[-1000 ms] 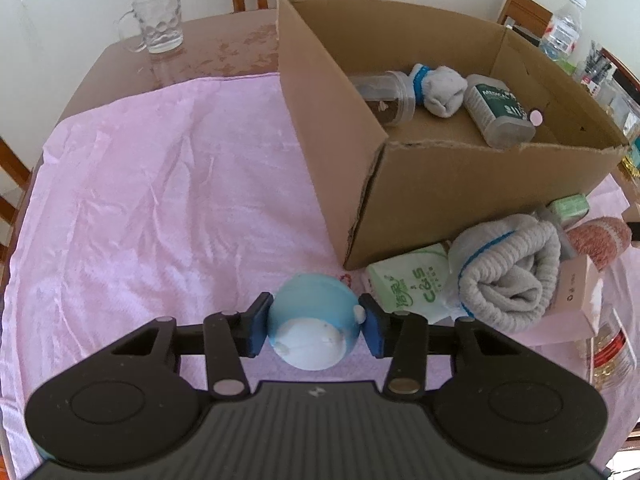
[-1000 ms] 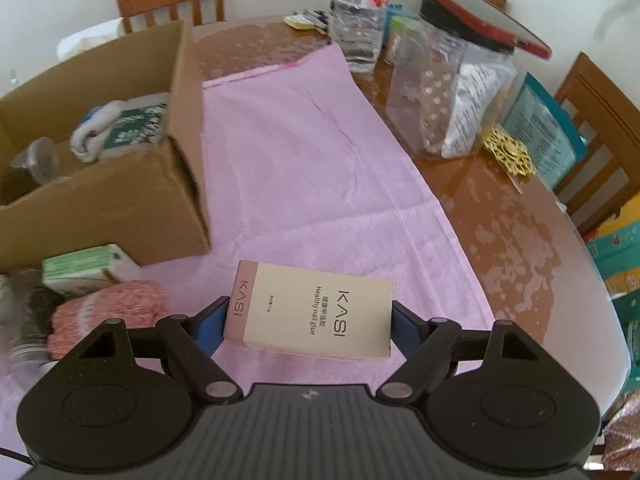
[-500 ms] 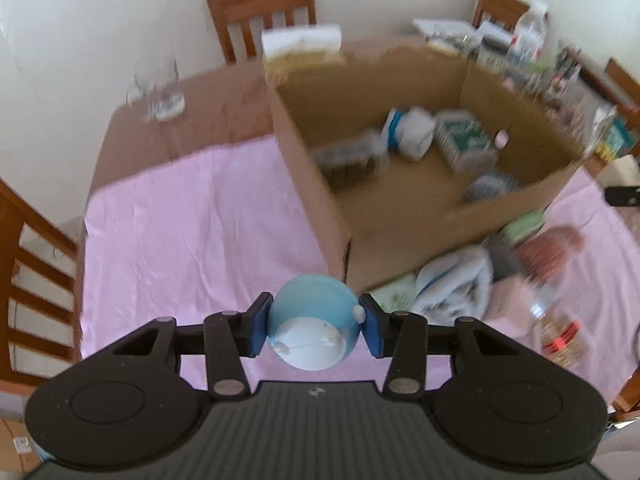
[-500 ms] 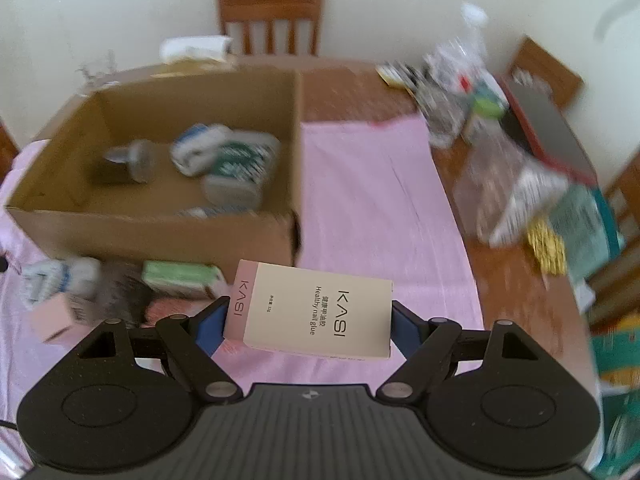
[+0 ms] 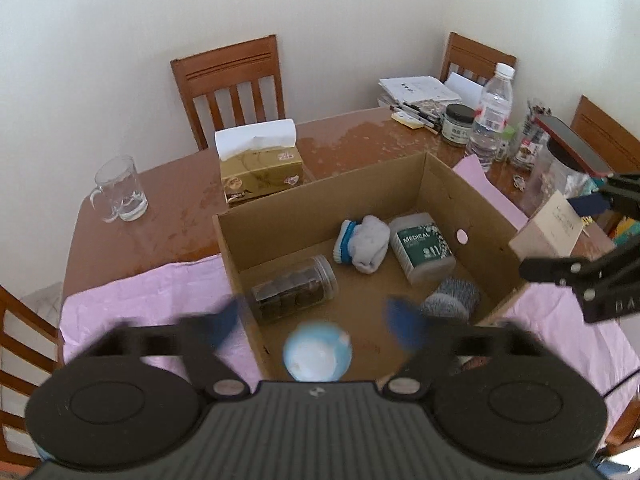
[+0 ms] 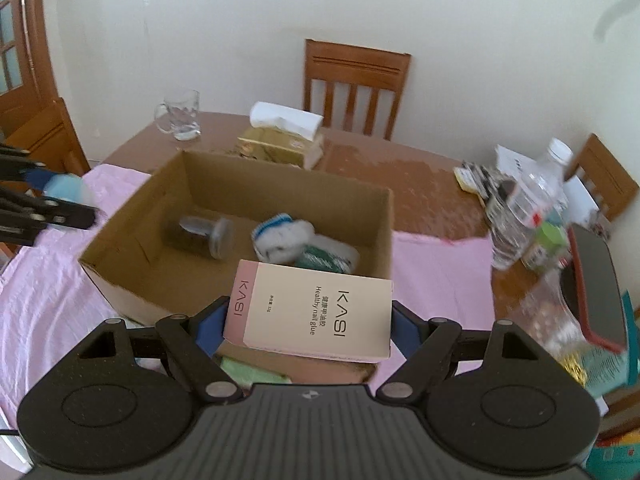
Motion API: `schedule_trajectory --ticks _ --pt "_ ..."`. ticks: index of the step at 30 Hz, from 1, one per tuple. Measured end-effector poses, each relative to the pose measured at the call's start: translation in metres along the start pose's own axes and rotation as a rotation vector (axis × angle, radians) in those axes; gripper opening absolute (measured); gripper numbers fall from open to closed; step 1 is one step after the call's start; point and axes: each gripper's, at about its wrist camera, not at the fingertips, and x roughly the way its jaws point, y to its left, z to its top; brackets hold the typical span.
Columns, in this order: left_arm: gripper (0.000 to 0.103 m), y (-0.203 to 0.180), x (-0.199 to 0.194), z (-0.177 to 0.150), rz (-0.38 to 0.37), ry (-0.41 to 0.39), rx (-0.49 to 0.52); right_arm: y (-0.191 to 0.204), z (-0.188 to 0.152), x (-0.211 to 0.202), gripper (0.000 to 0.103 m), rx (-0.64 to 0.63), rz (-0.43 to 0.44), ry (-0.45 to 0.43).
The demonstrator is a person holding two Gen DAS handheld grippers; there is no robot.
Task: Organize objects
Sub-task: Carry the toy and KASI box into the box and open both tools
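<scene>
My left gripper [image 5: 318, 320] hangs over the near end of the open cardboard box [image 5: 444, 176] with its blurred jaws spread wide. The blue and white ball [image 5: 317, 355] sits free between them, above the box floor. My right gripper [image 6: 310, 320] is shut on the pink KASI box [image 6: 308, 312] and holds it over the box's near right wall; it also shows in the left wrist view [image 5: 548, 236]. Inside the box lie a jar [image 5: 294, 294], a rolled white sock [image 5: 362, 244], a green MEDICAL container [image 5: 422, 252] and a grey roll [image 5: 454, 298].
A pink cloth [image 6: 48, 300] covers the brown table around the box. A tissue box [image 5: 260, 172] and a glass mug [image 5: 118, 194] stand behind it. A water bottle [image 5: 490, 114], jars and a red-lidded container [image 6: 588, 280] crowd the right side. Wooden chairs [image 5: 236, 84] ring the table.
Both grippers have risen and moved over the cardboard box. The left jaws have sprung open and let go of the blue ball. The right gripper still grips the KASI box.
</scene>
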Motion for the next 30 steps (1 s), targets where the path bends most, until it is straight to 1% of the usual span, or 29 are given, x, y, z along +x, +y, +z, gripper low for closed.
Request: schedule_trajectory --ticks 1,4,7,13,15,16,17,19,26,30 --pt "0.098 0.001 0.001 -0.001 0.009 -0.015 -0.013 0.002 0.002 0.001 0.085 -0.004 0.006 0.000" --pt "0.098 0.005 0.002 -0.007 -0.001 0.006 -0.034 0.007 0.009 0.006 0.085 -0.025 0.018 0.000" --pt "0.098 0.010 0.001 -0.014 0.006 0.024 -0.059 0.013 0.013 0.012 0.085 -0.045 0.030 0.006" --pt "0.098 0.022 -0.007 -0.027 0.030 0.031 -0.107 0.025 0.027 0.024 0.086 -0.063 0.064 0.009" --pt "0.098 0.024 -0.009 -0.031 0.039 0.034 -0.117 0.031 0.033 0.028 0.089 -0.062 0.078 -0.005" --pt "0.098 0.025 -0.010 -0.033 0.042 0.033 -0.121 0.033 0.036 0.028 0.098 -0.064 0.078 -0.011" --pt "0.098 0.026 -0.011 -0.034 0.044 0.032 -0.123 0.036 0.038 0.029 0.103 -0.067 0.073 -0.020" --pt "0.098 0.026 -0.013 -0.037 0.047 0.031 -0.124 0.041 0.040 0.028 0.103 -0.081 0.075 -0.027" --pt "0.098 0.022 -0.013 -0.045 0.050 0.024 -0.114 0.045 0.028 0.028 0.103 -0.085 0.069 0.007" --pt "0.098 0.019 -0.013 -0.050 0.048 0.024 -0.115 0.042 0.018 0.023 0.103 -0.063 0.057 0.020"
